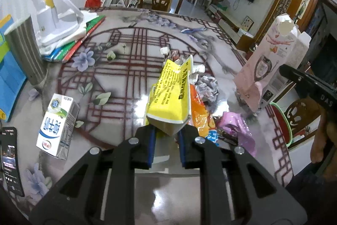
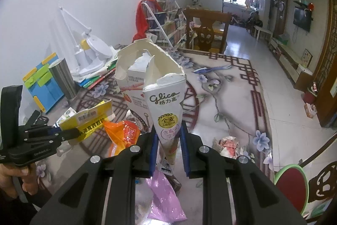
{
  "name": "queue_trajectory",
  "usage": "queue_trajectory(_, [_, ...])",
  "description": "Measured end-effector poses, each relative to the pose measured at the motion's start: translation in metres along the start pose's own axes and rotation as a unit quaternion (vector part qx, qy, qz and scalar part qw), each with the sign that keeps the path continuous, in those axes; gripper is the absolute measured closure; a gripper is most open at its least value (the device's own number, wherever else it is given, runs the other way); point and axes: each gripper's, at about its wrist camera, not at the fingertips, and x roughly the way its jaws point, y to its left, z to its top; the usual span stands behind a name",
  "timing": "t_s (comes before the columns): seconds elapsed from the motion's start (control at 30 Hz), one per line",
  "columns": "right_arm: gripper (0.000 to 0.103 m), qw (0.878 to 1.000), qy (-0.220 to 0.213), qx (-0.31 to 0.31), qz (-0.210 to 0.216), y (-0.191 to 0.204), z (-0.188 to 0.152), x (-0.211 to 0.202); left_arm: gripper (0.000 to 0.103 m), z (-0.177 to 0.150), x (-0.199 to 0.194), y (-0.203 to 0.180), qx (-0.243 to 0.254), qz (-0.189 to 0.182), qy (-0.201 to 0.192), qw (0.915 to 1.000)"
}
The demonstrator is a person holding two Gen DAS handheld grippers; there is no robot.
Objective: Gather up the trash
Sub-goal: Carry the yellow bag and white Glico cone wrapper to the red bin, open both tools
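Trash is half gathered: left gripper (image 1: 166, 133) jaws clamp a torn yellow cardboard box (image 1: 170, 94), right gripper (image 2: 168, 140) jaws pinch a torn white Glico carton (image 2: 162, 102) — both lifted above the patterned worktop (image 1: 126, 69). Beyond the yellow box, an orange wrapper (image 1: 199, 113), pink plastic bag (image 1: 236, 125) and crumpled scraps (image 1: 207, 85) remain.

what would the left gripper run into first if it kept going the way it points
Probably the orange wrapper in the trash pile just past the yellow box that the left gripper holds; depth is unclear.
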Motion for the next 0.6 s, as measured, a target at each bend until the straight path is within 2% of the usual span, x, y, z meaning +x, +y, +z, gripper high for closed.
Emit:
queue_trajectory(0.33, [0.085,0.999,-0.015,0.031,-0.009,-0.019,-0.008,-0.031,0.086,0.017,-0.021,-0.031,0.031,0.000,-0.026,0.9992])
queue_trajectory(0.6, [0.085,0.998,-0.027,0.056,-0.025,-0.045,-0.016,-0.056,0.086,0.031,-0.027,-0.066,0.056,-0.028,-0.034,0.9974])
